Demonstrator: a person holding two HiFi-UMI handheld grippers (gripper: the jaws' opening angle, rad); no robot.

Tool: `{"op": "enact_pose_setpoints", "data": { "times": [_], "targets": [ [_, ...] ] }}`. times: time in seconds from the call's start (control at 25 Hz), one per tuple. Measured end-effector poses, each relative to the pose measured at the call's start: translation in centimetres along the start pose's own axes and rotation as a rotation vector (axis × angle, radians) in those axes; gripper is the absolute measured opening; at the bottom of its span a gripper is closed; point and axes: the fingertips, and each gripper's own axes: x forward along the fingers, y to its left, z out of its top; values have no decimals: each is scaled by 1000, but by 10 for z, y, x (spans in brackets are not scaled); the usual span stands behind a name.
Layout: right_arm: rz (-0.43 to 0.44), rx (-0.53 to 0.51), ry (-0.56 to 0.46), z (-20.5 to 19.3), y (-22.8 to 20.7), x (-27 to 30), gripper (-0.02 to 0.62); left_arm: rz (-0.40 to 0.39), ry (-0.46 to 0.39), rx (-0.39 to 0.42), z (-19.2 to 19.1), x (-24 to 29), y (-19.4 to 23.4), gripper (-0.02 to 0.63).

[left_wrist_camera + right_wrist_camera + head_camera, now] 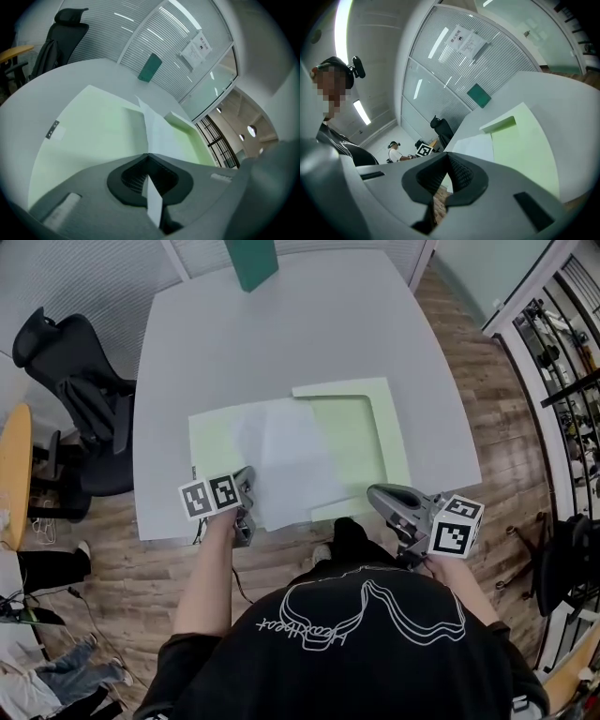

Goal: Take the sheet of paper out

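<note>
A thin white sheet of paper (286, 460) is lying across an open pale green folder (361, 432) on a smooth, pale grey desk (281, 334) with rounded corners. The sheet is rectangular, and its long axis is running away from the person with the far end leaning slightly left, so it is sitting askew on the folder, whose own long side is stretching left to right. The left claw (248, 474) is pinching the sheet's near left corner. In the left gripper view the dark ribbed pads are pressing together on the paper's edge (159, 136), which is bending upward there while the rest is resting flat. The right claw (377, 491) is hovering at the desk's near edge, just beside the folder – its pads are meeting at the tips with nothing between them. A matte teal panel (251, 261) is standing at the far edge of the desk.
</note>
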Motion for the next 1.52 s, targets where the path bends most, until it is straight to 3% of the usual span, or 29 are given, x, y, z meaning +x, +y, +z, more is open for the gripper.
{"op": "enact_pose_setpoints", "data": {
  "times": [0.28, 0.76, 1.24, 1.52],
  "targets": [
    [-9, 5, 36, -17, 4, -5, 8, 34, -29, 19, -3, -13, 12, 13],
    [74, -30, 34, -13, 22, -28, 8, 136, -140, 21, -12, -58, 2, 12],
    [141, -90, 22, -19, 43, -94, 8, 262, -376, 111, -37, -147, -68, 13],
    [192, -152, 4, -28, 77, -126, 8, 220, -497, 142, -58, -206, -125, 12]
  ]
}}
